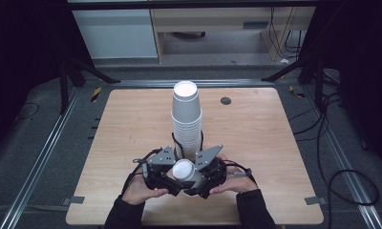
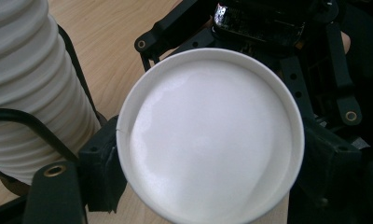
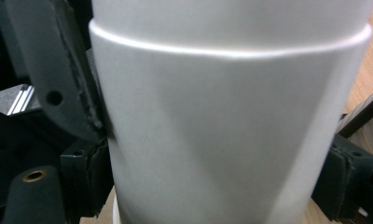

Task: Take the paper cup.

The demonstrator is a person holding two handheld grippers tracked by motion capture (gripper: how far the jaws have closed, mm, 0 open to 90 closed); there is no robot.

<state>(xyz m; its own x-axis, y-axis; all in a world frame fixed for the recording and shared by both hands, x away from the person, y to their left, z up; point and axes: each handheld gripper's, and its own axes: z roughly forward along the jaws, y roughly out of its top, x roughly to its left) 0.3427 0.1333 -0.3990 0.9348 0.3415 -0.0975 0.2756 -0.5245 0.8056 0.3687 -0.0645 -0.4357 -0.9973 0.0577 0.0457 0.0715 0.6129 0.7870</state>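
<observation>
A tall stack of white paper cups stands upside down in the middle of the wooden table. Just in front of it a single white cup is held above the table between both grippers. My left gripper is shut on this cup, its pads pressing on both sides of the round end that faces its camera. From the other side my right gripper grips the cup wall, a pad on each flank. A ridge crosses that wall near the top. The stack rises close beside the left jaw.
A small dark round insert sits in the table behind the stack. Metal rails and cables run on the floor at both sides. The person's hands rest near the table's front edge.
</observation>
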